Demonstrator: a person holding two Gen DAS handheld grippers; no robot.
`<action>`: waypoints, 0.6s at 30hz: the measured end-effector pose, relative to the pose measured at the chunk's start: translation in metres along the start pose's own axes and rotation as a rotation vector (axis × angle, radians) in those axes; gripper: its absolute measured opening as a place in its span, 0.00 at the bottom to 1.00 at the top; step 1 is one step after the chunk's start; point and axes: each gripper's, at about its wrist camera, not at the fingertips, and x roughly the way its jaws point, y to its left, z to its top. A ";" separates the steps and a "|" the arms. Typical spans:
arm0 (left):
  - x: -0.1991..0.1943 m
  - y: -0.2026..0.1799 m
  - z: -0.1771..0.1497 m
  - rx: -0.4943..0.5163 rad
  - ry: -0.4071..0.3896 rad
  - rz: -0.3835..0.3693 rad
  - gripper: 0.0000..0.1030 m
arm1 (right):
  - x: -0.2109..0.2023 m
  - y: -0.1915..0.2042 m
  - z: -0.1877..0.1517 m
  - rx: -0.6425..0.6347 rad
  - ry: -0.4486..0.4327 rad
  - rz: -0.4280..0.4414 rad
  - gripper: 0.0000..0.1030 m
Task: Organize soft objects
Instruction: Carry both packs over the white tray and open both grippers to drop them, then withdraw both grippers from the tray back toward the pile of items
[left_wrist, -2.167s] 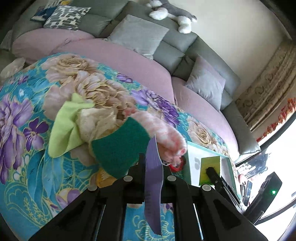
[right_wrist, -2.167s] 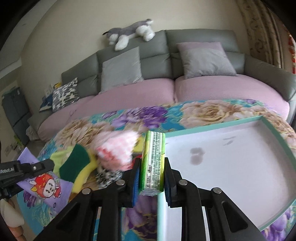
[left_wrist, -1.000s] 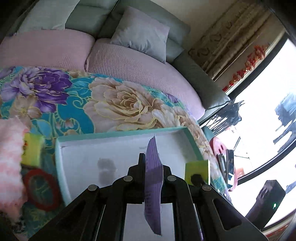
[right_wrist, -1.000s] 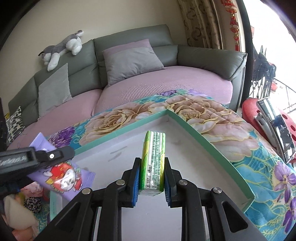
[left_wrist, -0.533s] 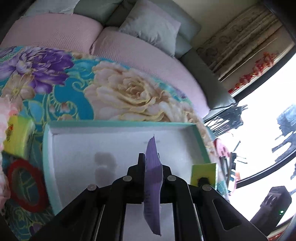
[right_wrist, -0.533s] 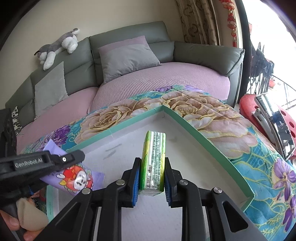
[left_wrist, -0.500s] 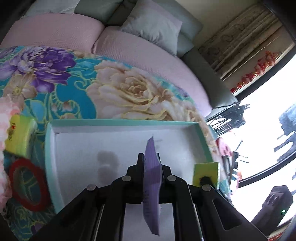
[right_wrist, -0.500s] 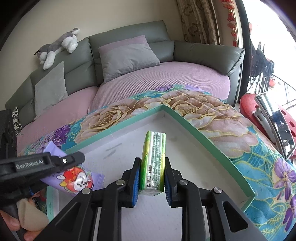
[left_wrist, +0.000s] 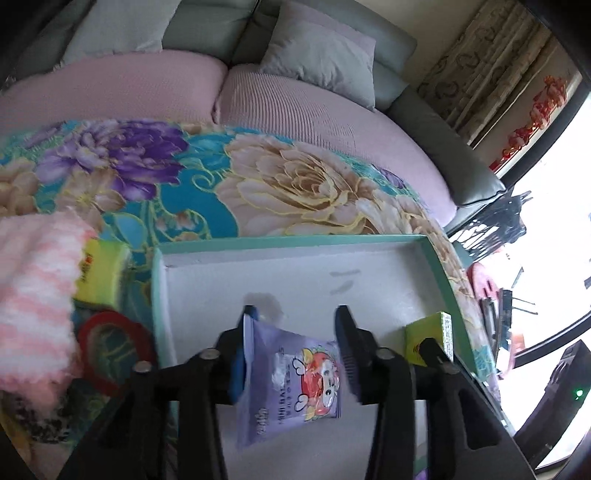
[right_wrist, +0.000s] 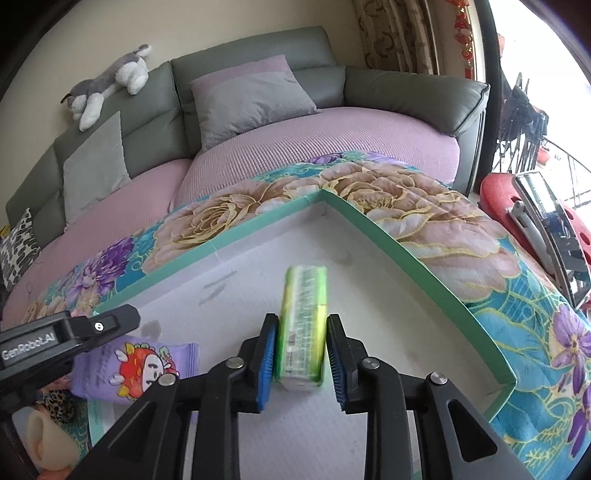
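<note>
A white tray with a teal rim (left_wrist: 295, 242) (right_wrist: 236, 232) lies on the flowered cloth. My left gripper (left_wrist: 293, 317) hangs over the tray's left part. Its jaws are opening, and the purple snack packet (left_wrist: 291, 380) sags face up between them, free of the right pad. In the right wrist view the packet (right_wrist: 136, 365) lies at the tray's left edge under a left finger (right_wrist: 110, 321). My right gripper (right_wrist: 301, 350) is over the tray's middle. Its jaws are opening around the blurred green tissue pack (right_wrist: 303, 325), and its pads no longer press on it.
Left of the tray lie a pink-and-white fluffy cloth (left_wrist: 33, 302), a yellow sponge (left_wrist: 99, 273) and a red ring (left_wrist: 114, 350). Behind is a grey sofa with cushions (right_wrist: 251, 99) and a plush toy (right_wrist: 107, 85). A red stool (right_wrist: 517, 206) stands at the right.
Both pairs of jaws have parted. The purple packet has swung from edge-on to face up and sagged between the left jaws. The green pack has tipped forward and blurred.
</note>
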 end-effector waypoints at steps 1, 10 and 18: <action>-0.002 0.000 0.000 0.007 -0.007 0.016 0.51 | -0.001 0.001 0.000 -0.003 -0.005 -0.002 0.40; -0.021 0.006 -0.001 0.042 -0.098 0.209 0.81 | -0.003 0.001 0.001 0.011 -0.012 -0.004 0.61; -0.032 0.014 -0.003 0.048 -0.185 0.371 0.90 | -0.001 0.001 0.001 0.018 -0.012 0.002 0.75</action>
